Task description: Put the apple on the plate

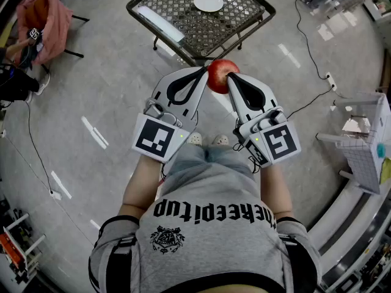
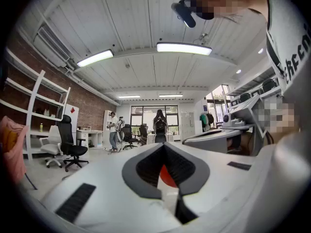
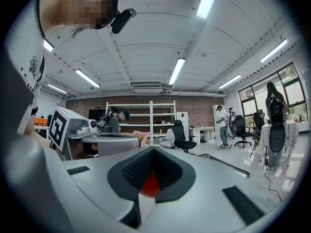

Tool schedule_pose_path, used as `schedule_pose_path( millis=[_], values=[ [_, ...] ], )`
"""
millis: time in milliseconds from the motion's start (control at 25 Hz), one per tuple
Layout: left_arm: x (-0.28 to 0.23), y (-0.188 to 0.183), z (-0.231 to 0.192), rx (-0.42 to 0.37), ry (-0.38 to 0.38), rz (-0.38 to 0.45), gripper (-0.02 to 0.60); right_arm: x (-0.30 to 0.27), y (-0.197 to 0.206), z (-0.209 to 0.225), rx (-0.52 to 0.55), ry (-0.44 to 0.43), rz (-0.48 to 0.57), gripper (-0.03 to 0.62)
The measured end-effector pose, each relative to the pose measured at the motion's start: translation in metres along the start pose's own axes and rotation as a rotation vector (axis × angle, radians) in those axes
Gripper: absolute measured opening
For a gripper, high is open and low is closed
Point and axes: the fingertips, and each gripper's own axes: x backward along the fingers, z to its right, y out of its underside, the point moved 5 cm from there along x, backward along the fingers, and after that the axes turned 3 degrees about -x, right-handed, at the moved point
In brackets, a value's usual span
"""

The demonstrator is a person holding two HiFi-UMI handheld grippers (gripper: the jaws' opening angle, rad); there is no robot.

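Note:
A red apple (image 1: 223, 76) hangs in the air, pinched between the tips of my two grippers. My left gripper (image 1: 204, 73) presses on its left side and my right gripper (image 1: 231, 78) on its right, each with its own jaws shut. A sliver of the red apple (image 2: 167, 177) shows through the dark pads in the left gripper view, and the apple (image 3: 149, 186) shows the same way in the right gripper view. The white plate (image 1: 209, 1) lies farther ahead on a dark metal mesh table (image 1: 244, 14), well apart from the apple.
A long white object (image 1: 160, 22) lies on the table's left side. Cables (image 1: 308, 47) run over the grey floor on the right. A chair with pink cloth (image 1: 44, 17) stands far left and a white rack (image 1: 366, 145) at the right. People and office chairs are in the distance.

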Motion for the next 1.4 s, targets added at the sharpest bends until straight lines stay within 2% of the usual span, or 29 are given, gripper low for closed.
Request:
schedule_pose_path(
  millis=[560,840,1040,1400],
  values=[
    [0.008,0.009,-0.006,-0.012,0.045,0.010,0.018,-0.003,0.007,-0.014,0.001,0.043,0.017,0.017],
    [-0.011,0.009,-0.010,-0.006,0.043,0.000,0.018,-0.008,0.007,0.005,-0.001,0.043,0.012,0.018],
    [-0.042,0.014,-0.015,-0.004,-0.006,-0.002,0.018,-0.019,0.010,0.039,0.008,0.005,0.014,0.018],
    [-0.106,0.000,-0.061,-0.017,-0.110,0.043,0.018,-0.072,-0.010,0.106,0.020,-0.087,0.002,0.018]
  ],
)
